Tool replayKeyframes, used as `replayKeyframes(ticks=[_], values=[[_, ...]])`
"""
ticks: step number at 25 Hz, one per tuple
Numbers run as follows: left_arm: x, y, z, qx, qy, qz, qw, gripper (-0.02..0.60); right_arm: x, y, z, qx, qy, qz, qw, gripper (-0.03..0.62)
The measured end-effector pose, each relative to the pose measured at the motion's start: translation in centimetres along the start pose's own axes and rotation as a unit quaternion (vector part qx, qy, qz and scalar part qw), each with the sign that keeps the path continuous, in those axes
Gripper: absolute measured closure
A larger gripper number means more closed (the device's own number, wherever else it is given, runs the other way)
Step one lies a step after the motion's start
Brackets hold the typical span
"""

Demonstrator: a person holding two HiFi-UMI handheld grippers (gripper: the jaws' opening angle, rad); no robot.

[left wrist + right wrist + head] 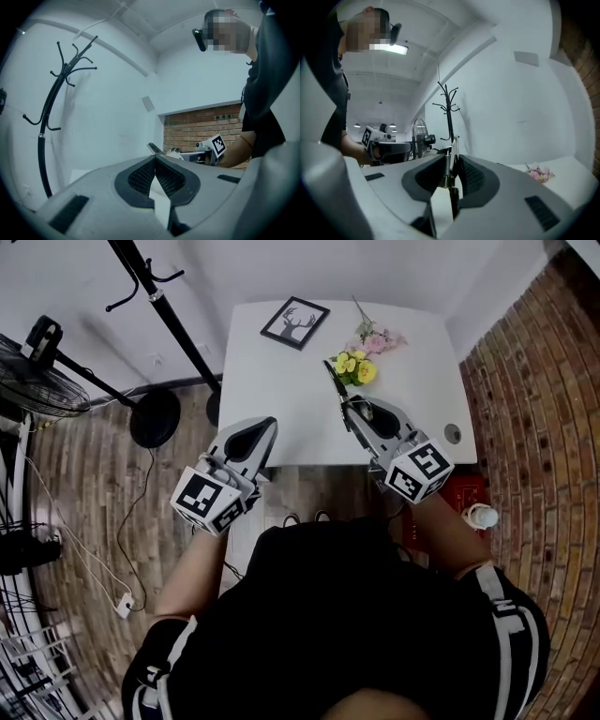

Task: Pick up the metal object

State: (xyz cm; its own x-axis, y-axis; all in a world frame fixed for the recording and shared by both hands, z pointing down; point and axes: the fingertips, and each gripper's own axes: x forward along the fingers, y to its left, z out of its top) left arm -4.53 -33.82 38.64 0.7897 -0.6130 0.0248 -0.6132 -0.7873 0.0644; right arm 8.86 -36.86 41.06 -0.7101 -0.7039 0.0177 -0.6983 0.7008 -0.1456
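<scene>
A slim metal object [334,379] with a dark blade and a coil spring [445,161] sticks out from my right gripper [352,409], lifted above the white table [281,427]. In the right gripper view the pads of my right gripper [452,159] press on it from both sides, and its tip points up and away. My left gripper [269,424] hovers at the table's near left edge, shut with nothing in it. Its jaws meet in the left gripper view [155,159], where the metal object [153,148] and the right gripper [206,152] show beyond.
A framed deer picture [294,322] and a bunch of flowers [361,357] lie at the table's far side. A black coat rack [169,310] and a fan [37,381] stand to the left. A brick wall [534,409] runs along the right, with a bottle [480,516] below.
</scene>
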Motion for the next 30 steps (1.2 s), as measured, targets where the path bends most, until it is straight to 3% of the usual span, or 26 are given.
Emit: replayKeyframes(ticks=[6,30], values=[[1.0,-0.6,0.3,0.003,-0.006,-0.006,1.0,0.574,-2.2,0.5,3.0,-0.003,-0.045,0.001,0.999,0.507],[1.5,-2.0,0.7,0.009,0.002,-0.024,0.9997,0.574,-3.1,0.1,4.6,-0.002,-0.065,-0.015,0.998,0.508]])
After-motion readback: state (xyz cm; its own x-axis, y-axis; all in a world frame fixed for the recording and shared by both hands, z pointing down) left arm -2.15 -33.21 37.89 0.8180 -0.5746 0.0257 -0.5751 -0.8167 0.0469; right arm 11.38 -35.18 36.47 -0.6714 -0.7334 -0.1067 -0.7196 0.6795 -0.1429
